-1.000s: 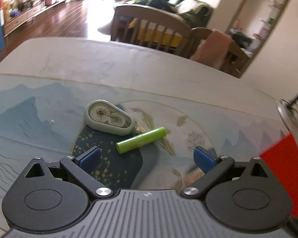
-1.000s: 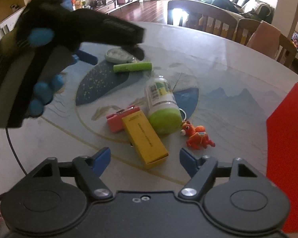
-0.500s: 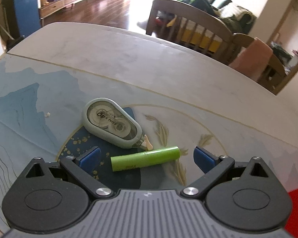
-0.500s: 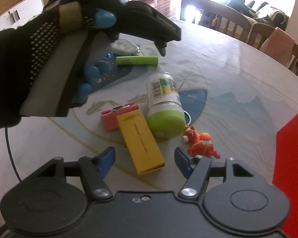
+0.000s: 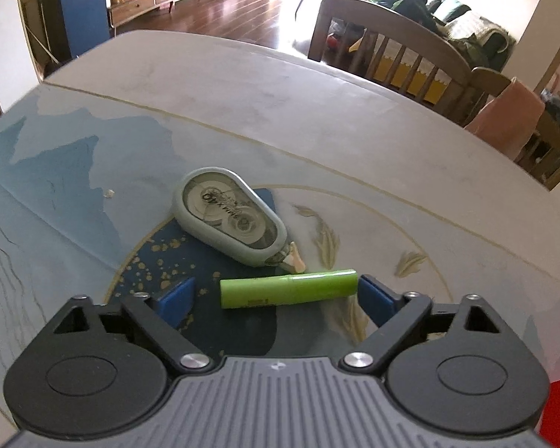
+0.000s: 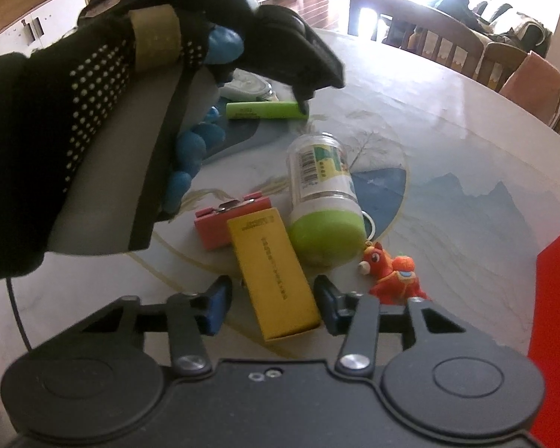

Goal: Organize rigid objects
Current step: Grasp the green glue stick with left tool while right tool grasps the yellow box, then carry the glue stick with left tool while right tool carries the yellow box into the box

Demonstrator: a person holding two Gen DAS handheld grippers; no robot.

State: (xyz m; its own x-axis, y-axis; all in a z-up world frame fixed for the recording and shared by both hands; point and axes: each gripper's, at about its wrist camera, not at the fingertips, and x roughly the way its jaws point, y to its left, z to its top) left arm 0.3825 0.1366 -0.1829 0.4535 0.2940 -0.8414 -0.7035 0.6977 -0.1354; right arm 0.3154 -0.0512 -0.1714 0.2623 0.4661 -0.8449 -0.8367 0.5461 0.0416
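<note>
- Nothing is looking sorted yet: the green tube [image 5: 288, 288], tape roller [image 5: 230, 221], yellow box [image 6: 274, 276], pink case [image 6: 220, 224], bottle [image 6: 323, 201] and toy horse [image 6: 390, 274] are all lying loose on the table [image 5: 317, 119], and a red container [image 6: 556, 321] is showing only at the right edge, its inside out of sight.
- Two pickups are looking to be getting under way, so by this judgement the job is sitting near its start, with every piece left to be put away.
- The left gripper [image 5: 276, 298] is reaching down over the tube, its jaws spread but having just been closing; the tube is lying between the pads, its right end beside or touching the right pad, its left end clear of the left pad, so it is not being pinched.
- The tube is lying flat just near of the roller's tip, long axis running left to right across the jaws, right end tipping slightly far.
- The right gripper [image 6: 272, 304] is straddling the near end of the box, jaws having just been closing; narrow gaps are showing on both sides, so the pads are not yet pressing.
- The box is lying flat at the near side of the cluster, beside the pink case and bottle, long axis running from far-left to near-right.
- The bottle is lying on its side, green cap pointing near, and the horse is sitting just right of it.
</note>
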